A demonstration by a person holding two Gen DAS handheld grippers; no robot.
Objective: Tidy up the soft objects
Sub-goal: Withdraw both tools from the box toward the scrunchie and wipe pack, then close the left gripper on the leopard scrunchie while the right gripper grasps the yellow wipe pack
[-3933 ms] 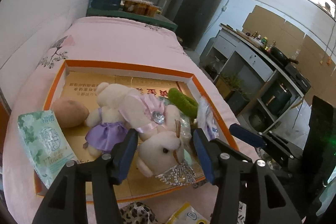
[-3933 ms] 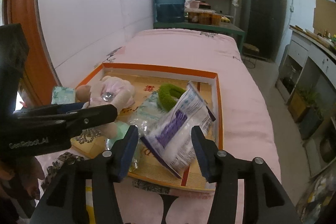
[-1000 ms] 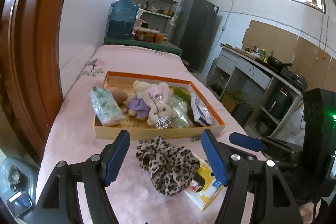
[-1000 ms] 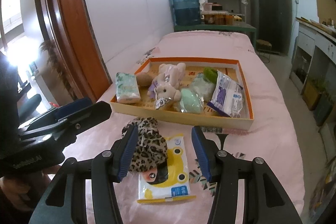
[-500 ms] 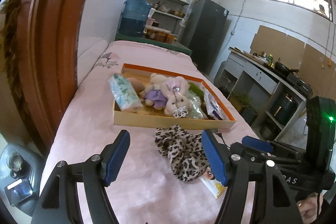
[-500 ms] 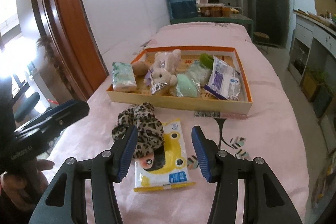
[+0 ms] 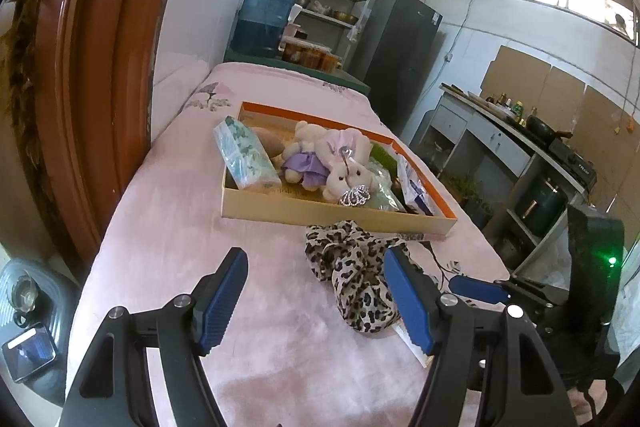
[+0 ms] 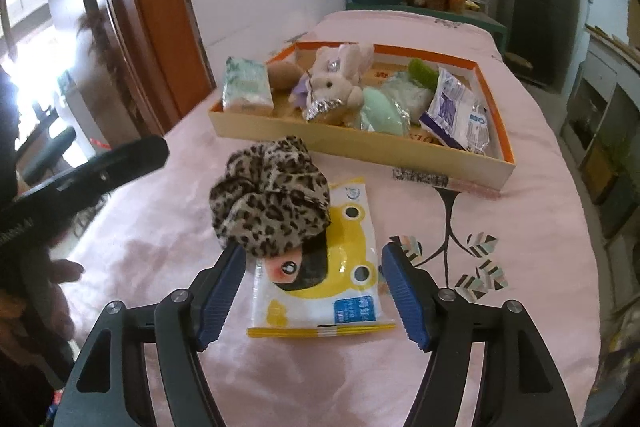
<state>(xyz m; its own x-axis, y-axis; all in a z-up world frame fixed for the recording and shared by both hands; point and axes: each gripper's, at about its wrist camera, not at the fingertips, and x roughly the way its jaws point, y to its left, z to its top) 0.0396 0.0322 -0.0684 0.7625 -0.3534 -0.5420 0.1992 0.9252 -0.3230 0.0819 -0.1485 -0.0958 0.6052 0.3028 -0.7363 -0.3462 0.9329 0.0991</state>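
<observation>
An orange-rimmed cardboard tray (image 7: 332, 213) (image 8: 360, 143) sits on the pink bed. It holds a tissue pack (image 7: 246, 155), a plush rabbit (image 8: 334, 83), a green sponge-like pack (image 8: 382, 111) and a blue-white packet (image 8: 456, 117). In front of the tray a leopard-print scrunchie (image 8: 270, 201) (image 7: 352, 275) lies partly on a yellow wipes pack (image 8: 326, 283). My right gripper (image 8: 312, 291) is open and empty, its fingers either side of the wipes pack. My left gripper (image 7: 316, 301) is open and empty, left of the scrunchie.
A brown door frame (image 7: 88, 87) stands at the left. A water jug (image 7: 262, 21), shelves and a dark fridge (image 7: 400, 59) stand beyond the bed. A counter with a stove (image 7: 560, 155) runs along the right. The bed edge drops off to the right.
Both grippers pulled back from the tray toward the near end of the bed. The right one now hangs lower, over the wipes pack and scrunchie. Both stay open and empty.
</observation>
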